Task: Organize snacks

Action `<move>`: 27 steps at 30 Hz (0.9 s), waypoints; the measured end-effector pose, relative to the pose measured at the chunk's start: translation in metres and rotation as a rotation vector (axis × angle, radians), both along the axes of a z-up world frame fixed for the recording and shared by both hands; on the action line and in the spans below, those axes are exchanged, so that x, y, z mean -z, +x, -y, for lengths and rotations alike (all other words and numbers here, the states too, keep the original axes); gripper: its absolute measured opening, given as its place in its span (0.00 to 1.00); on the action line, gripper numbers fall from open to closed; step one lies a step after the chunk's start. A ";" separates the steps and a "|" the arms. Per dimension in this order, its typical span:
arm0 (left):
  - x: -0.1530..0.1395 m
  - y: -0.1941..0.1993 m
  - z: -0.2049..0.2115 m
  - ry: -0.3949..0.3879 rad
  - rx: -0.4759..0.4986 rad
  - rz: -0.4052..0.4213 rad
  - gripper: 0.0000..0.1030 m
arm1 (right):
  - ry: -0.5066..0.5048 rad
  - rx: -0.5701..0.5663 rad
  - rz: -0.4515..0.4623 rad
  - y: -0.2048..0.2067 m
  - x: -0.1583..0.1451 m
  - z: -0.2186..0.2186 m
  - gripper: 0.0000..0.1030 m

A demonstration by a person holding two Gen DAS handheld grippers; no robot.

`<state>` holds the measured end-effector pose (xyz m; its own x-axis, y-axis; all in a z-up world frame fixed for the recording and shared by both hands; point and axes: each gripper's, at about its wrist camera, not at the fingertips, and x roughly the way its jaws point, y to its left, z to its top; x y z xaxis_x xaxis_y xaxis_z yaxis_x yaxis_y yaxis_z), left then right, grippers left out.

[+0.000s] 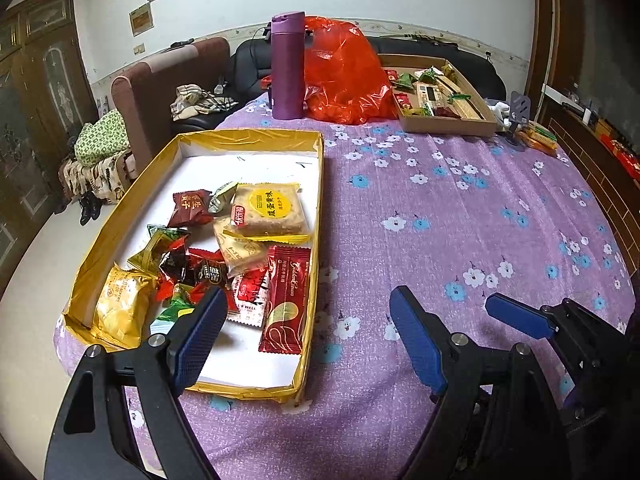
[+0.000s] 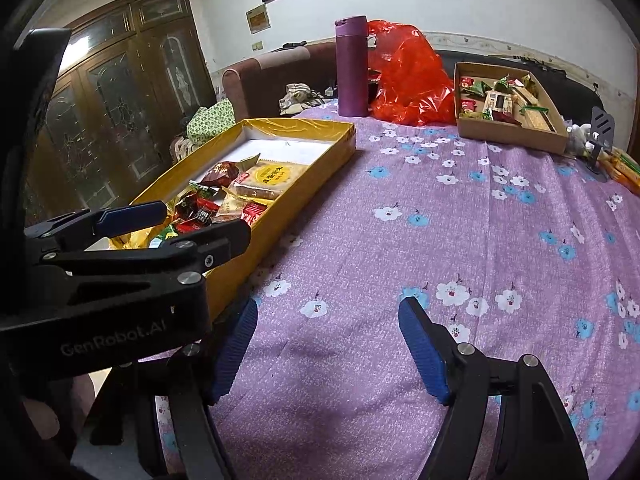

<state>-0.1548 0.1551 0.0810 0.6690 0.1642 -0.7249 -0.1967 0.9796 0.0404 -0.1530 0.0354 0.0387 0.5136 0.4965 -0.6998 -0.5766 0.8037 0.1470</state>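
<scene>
A table under a purple cloth (image 1: 460,240) printed with white and blue flowers fills both views, with a brown sofa, a dark wooden cabinet and a framed picture on the wall behind it. In the left wrist view a gold-walled tray (image 1: 316,216) lies at 9 o'clock, holding a heap of wrapped snacks: a square biscuit pack with a yellow disc (image 1: 269,209), a long dark-red wafer pack (image 1: 286,300) along the tray's right wall, a yellow pack (image 1: 120,308) in the near-left corner, and several small red and green sweets between them. At 12 o'clock a purple flask (image 1: 287,65) stands upright, touching a crumpled red plastic bag (image 1: 348,76). At 1 o'clock sits a brown cardboard box (image 1: 448,124) with more snacks inside.

The left gripper (image 1: 306,332) hangs with its blue pads spread wide and nothing between them; its left finger is over the tray's near end, its right finger over bare cloth. The right gripper (image 2: 328,344) is likewise wide apart and empty, over cloth just right of the tray.
</scene>
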 end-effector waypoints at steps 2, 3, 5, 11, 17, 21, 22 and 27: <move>0.000 0.000 0.000 -0.002 0.000 0.001 0.82 | -0.002 0.000 -0.003 0.000 0.000 -0.001 0.73; 0.000 0.000 0.000 -0.002 0.000 0.001 0.82 | -0.002 -0.001 -0.004 -0.001 0.001 -0.001 0.73; 0.001 0.000 0.000 -0.003 0.000 0.001 0.82 | -0.005 -0.002 -0.004 -0.001 0.001 -0.002 0.73; 0.004 0.001 -0.002 -0.022 0.006 -0.010 0.82 | -0.009 -0.001 -0.005 -0.002 0.002 -0.003 0.73; 0.007 -0.001 -0.005 -0.040 0.008 -0.018 0.82 | -0.013 0.003 -0.006 -0.003 0.003 -0.004 0.73; 0.006 -0.003 -0.007 -0.047 0.009 -0.015 0.82 | -0.017 0.004 -0.008 -0.004 0.003 -0.005 0.73; 0.006 -0.004 -0.007 -0.049 0.010 -0.014 0.82 | -0.018 0.004 -0.007 -0.005 0.003 -0.005 0.73; 0.001 -0.013 -0.010 -0.054 0.007 0.014 0.82 | -0.021 0.004 0.003 -0.010 0.001 -0.006 0.73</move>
<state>-0.1674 0.1649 0.0796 0.6802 0.1203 -0.7231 -0.1898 0.9817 -0.0152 -0.1627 0.0412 0.0373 0.5177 0.4800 -0.7082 -0.5738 0.8088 0.1287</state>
